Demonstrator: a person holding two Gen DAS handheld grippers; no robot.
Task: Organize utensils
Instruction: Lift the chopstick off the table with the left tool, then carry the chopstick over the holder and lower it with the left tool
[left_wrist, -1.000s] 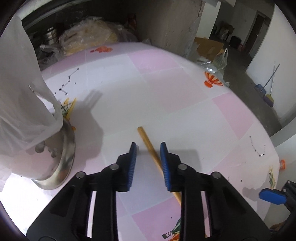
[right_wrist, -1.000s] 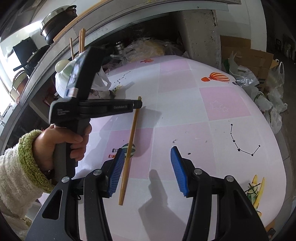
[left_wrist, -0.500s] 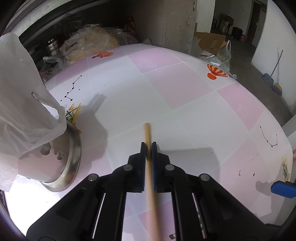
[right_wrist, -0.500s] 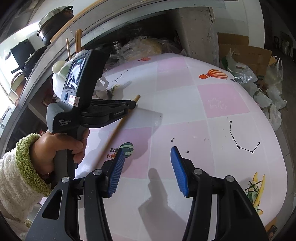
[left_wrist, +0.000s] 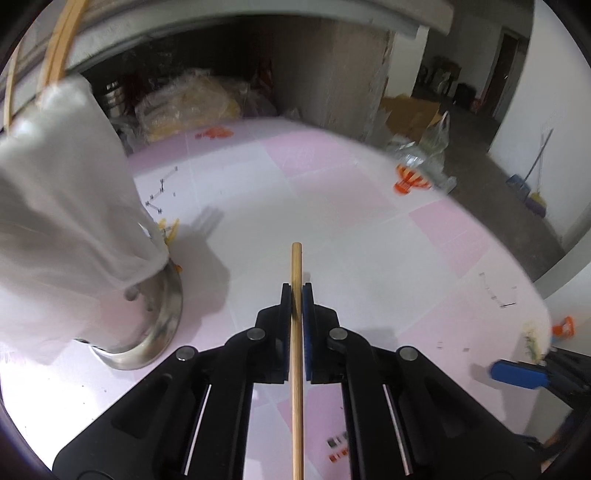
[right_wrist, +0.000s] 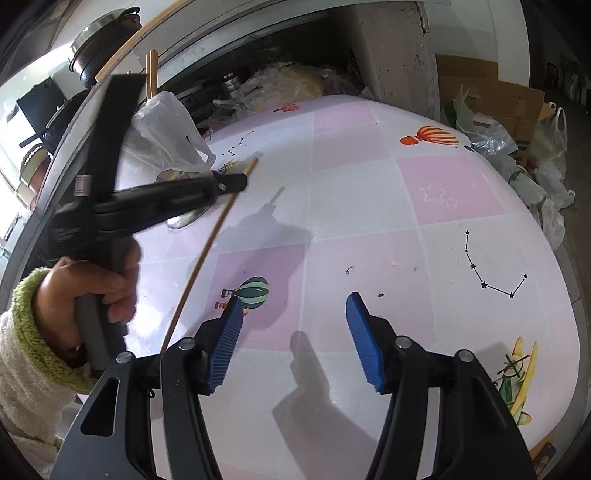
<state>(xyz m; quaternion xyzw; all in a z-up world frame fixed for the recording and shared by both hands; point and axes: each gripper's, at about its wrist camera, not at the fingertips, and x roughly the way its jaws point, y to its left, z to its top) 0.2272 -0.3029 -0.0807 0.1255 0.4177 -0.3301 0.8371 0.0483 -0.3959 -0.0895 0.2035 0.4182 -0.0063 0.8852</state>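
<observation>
A steel holder (left_wrist: 155, 332) draped in a plastic bag (left_wrist: 66, 221) stands on the desk (left_wrist: 369, 229). Right of it, the left claw (left_wrist: 296, 295) clamps a wooden chopstick (left_wrist: 296, 266), lifted off the desk. Farther right, the right claw (right_wrist: 295, 332) gapes wide, empty.

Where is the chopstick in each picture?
Left wrist: the chopstick runs up the middle, pinched in the left gripper.
Right wrist: chopstick slants across the left side, lifted off the table.
Shared landmark: the orange balloon print.
</observation>
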